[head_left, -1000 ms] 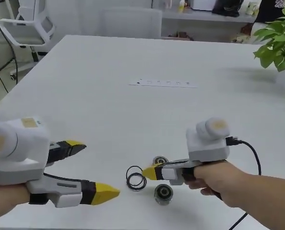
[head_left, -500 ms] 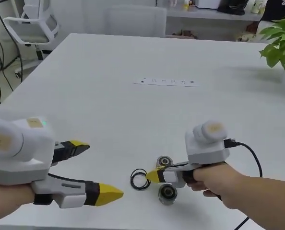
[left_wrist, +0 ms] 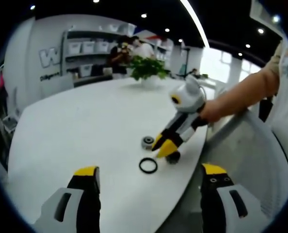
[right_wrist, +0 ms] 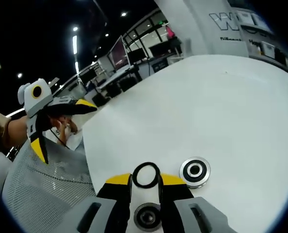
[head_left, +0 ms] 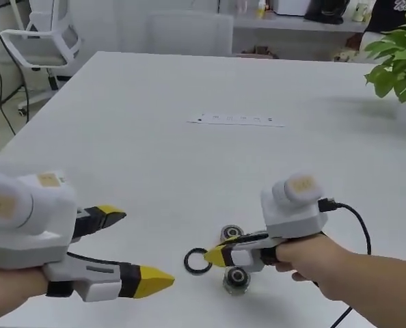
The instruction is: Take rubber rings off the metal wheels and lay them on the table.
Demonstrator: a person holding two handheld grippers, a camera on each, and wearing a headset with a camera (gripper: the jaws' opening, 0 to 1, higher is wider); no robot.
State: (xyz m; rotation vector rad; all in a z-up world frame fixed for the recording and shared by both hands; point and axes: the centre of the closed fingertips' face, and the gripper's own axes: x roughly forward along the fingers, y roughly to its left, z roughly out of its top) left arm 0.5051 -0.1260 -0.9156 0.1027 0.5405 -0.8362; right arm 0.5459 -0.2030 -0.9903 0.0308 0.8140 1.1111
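Observation:
A black rubber ring lies flat on the white table, free of both grippers. Two metal wheels sit right of it, one farther and one nearer. My right gripper hovers between the wheels, its yellow tips just beside the ring, jaws a narrow gap apart with nothing in them. In the right gripper view the ring lies just past the tips, one wheel to the right and the other under the jaws. My left gripper stays wide open and empty, left of the ring.
A strip of small marks lies mid-table. A green plant stands at the far right, and an office chair beyond the far left corner. A black cable trails from the right gripper. The table's near edge runs close below the grippers.
The head camera has shifted a little. The ring, the wheels and both grippers hold almost the same places relative to each other.

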